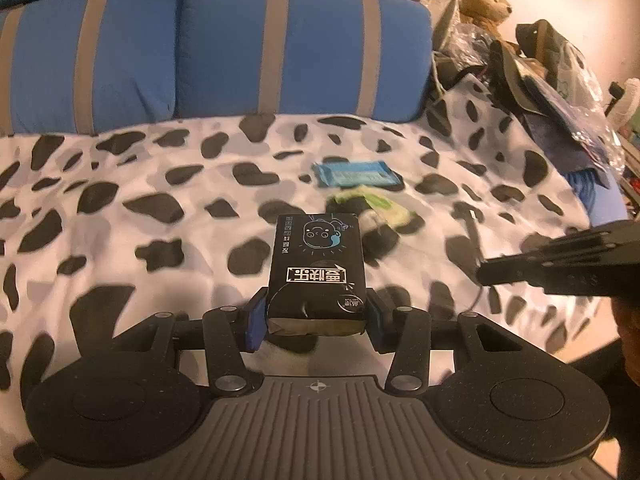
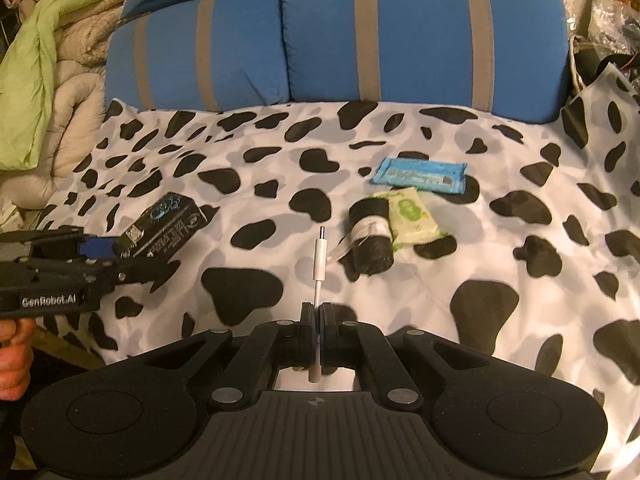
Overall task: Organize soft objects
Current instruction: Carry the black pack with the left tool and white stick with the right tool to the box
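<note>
You are in the carrying step now. Your left gripper [image 1: 316,312] grasps the black tissue pack [image 1: 317,268] at its near end, one pad on each side, and the pack is lifted above the cow-print blanket [image 1: 120,208]. Your right gripper [image 2: 316,320] is clenched on a thin white cable [image 2: 320,256], whose plug stands up and forward from the jaws.

I take the black roll [image 2: 370,236] as the landmark. The green wipes pack [image 2: 412,216] lies touching it on the right side, and the blue wipes pack [image 2: 420,172] lies just behind that one, nearer to the blue striped cushions [image 2: 400,40]. In the right wrist view the tissue pack is well to the left of the roll, and the cable plug is just left of it.

It seems the soft packs are gathered around the roll, so I judge the next move is to bring the tissue pack beside this group, set it flat on the blanket, and only then let the jaws loose. Take care that the two grippers do not cross, because the cable is between the pack and the roll.
</note>
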